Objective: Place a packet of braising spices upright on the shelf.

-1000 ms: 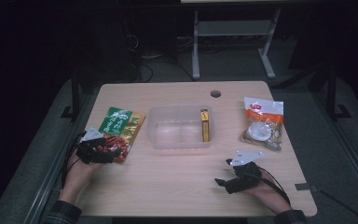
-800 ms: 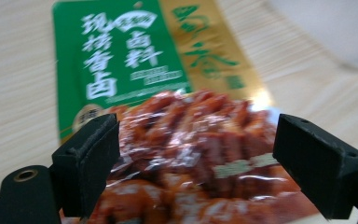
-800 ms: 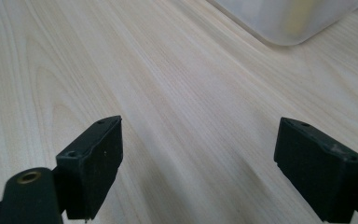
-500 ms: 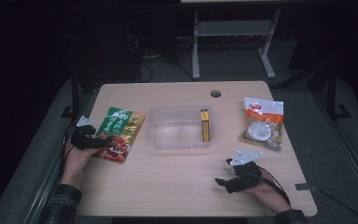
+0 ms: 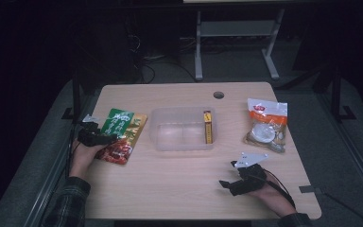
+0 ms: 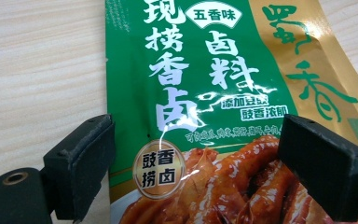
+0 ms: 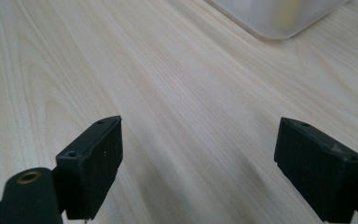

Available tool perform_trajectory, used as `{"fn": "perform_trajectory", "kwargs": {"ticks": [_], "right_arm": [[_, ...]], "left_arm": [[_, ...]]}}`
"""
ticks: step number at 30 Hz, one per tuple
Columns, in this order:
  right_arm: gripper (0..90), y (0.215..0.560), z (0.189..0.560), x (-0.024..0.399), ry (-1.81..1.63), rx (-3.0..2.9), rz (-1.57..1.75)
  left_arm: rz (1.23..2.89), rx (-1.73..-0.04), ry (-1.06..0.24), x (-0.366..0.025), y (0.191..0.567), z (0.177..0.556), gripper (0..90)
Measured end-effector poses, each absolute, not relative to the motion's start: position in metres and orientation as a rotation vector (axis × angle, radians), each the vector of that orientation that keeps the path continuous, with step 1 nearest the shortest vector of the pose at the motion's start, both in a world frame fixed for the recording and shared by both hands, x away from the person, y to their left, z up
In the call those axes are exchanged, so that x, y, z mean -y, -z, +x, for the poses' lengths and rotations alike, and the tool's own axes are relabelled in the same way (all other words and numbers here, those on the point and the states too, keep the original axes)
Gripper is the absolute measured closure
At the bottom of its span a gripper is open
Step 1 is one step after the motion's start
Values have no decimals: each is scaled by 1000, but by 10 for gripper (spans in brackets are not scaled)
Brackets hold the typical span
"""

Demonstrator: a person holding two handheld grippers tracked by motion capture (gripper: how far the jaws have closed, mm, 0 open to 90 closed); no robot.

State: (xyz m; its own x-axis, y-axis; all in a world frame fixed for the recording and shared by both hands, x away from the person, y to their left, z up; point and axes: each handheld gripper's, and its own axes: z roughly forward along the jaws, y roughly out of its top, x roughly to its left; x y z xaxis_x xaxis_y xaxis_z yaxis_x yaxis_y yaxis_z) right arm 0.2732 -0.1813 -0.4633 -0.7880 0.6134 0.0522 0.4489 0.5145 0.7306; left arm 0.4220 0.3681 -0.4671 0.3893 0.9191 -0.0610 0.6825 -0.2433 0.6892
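Observation:
A green and gold snack packet (image 5: 125, 127) with a picture of braised meat lies flat at the table's left. My left gripper (image 5: 111, 139) reaches over its near left part from the left. In the left gripper view the packet (image 6: 214, 88) lies between the open jaws of the left gripper (image 6: 196, 170), which stand on either side of its printed face. My right gripper (image 5: 226, 185) rests low at the front right of the table. The right gripper (image 7: 198, 163) is open over bare wood with nothing between its fingers.
A clear plastic tub (image 5: 157, 132) sits mid-table with a thin yellow box (image 5: 208, 126) inside, against its right wall. Its corner (image 7: 279, 14) shows ahead of the right gripper. An orange and white packet (image 5: 266, 125) lies at the right. A cable hole (image 5: 219, 95) is near the far edge.
My left gripper has moved a little away from the person and to the right, farther over the green packet. The right hand and its gripper have stayed put.

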Motion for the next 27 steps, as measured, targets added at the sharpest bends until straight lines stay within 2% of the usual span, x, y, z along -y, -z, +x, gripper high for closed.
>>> {"fn": "perform_trajectory", "kwargs": {"ticks": [13,20,26,27], "right_arm": [[150,464,272,183,-1129,-2539,915],[150,464,272,182,-1127,-2545,917],[150,464,271,182,-1130,-2543,916],[150,464,272,182,-1127,-2543,913]], "left_arm": [[2008,-1384,-470,-370,469,422,113],[2061,-1363,-476,-365,466,420,170],[2104,-1350,-480,-361,463,419,243],[2117,-1335,-485,-361,463,418,283]]}}
